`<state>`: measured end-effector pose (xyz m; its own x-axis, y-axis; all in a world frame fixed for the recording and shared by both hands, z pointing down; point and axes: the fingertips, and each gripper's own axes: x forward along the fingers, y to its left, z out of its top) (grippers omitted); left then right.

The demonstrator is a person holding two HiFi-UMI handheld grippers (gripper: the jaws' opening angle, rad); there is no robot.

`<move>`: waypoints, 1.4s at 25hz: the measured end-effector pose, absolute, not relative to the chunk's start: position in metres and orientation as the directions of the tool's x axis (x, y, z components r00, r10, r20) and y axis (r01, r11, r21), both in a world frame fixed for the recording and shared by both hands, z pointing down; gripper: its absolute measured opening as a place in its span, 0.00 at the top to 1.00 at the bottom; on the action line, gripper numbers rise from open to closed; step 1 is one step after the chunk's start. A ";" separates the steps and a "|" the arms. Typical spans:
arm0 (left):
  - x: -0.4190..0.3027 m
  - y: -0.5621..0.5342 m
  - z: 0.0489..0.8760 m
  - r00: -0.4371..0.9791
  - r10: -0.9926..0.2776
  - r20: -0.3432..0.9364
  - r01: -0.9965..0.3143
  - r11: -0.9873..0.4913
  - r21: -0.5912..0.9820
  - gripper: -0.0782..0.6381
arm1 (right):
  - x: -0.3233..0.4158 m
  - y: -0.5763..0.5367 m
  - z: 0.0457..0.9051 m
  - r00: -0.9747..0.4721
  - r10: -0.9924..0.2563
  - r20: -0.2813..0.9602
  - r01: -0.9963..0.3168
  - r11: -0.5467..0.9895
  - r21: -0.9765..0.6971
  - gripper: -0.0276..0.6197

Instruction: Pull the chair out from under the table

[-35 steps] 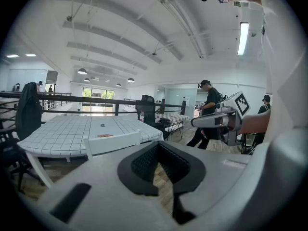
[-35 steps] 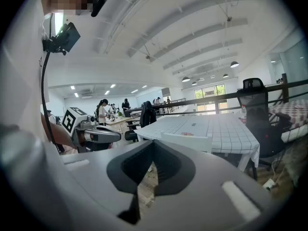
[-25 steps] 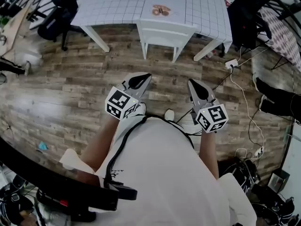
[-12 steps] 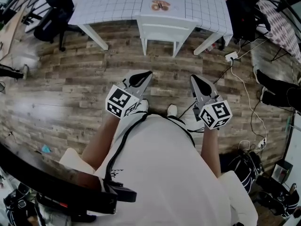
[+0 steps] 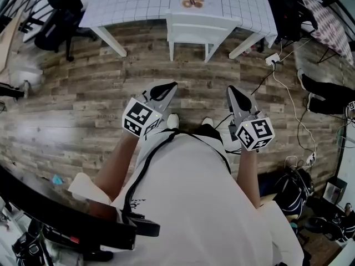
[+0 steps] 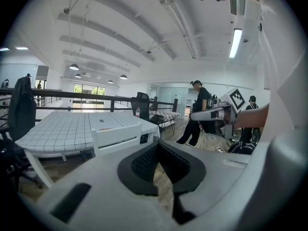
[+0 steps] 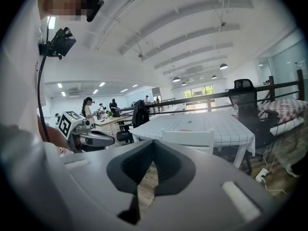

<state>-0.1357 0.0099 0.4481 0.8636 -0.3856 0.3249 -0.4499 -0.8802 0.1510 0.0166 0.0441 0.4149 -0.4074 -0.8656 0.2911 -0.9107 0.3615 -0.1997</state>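
Note:
The white chair (image 5: 202,29) stands tucked under the table with the white checked cloth (image 5: 138,1) at the top of the head view, its back towards me. My left gripper (image 5: 171,85) and right gripper (image 5: 229,88) are held side by side over the wooden floor, well short of the chair, both shut and empty. In the left gripper view the chair back (image 6: 118,137) shows beyond the closed left gripper (image 6: 158,145). The right gripper view shows the chair (image 7: 188,139) past the closed right gripper (image 7: 153,144).
A black office chair (image 5: 61,10) stands left of the table. A power strip with white cables (image 5: 272,60) lies on the floor at right, near someone's dark shoe (image 5: 327,96) and black bags (image 5: 294,187). A black rail (image 5: 55,209) runs behind me. People stand in the background (image 6: 196,112).
Both grippers have edged forward towards the chair as the person steps ahead. Both stay shut with nothing in them. The chair has not moved.

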 end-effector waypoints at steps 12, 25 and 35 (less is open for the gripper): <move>-0.150 -0.005 0.448 0.871 -0.381 0.312 -0.442 -0.883 0.157 0.88 | 0.004 0.036 0.410 -0.395 -0.869 0.298 -0.917 0.352 -0.189 0.95; -0.096 -0.049 0.451 0.840 -0.423 0.339 -0.492 -0.858 0.148 0.88 | 0.045 -0.023 0.418 -0.488 -0.831 0.268 -0.869 0.435 -0.236 0.95; -0.010 -0.100 0.435 0.840 -0.421 0.343 -0.497 -0.851 0.172 0.88 | 0.129 -0.091 0.404 -0.565 -0.800 0.202 -0.813 0.499 -0.300 0.95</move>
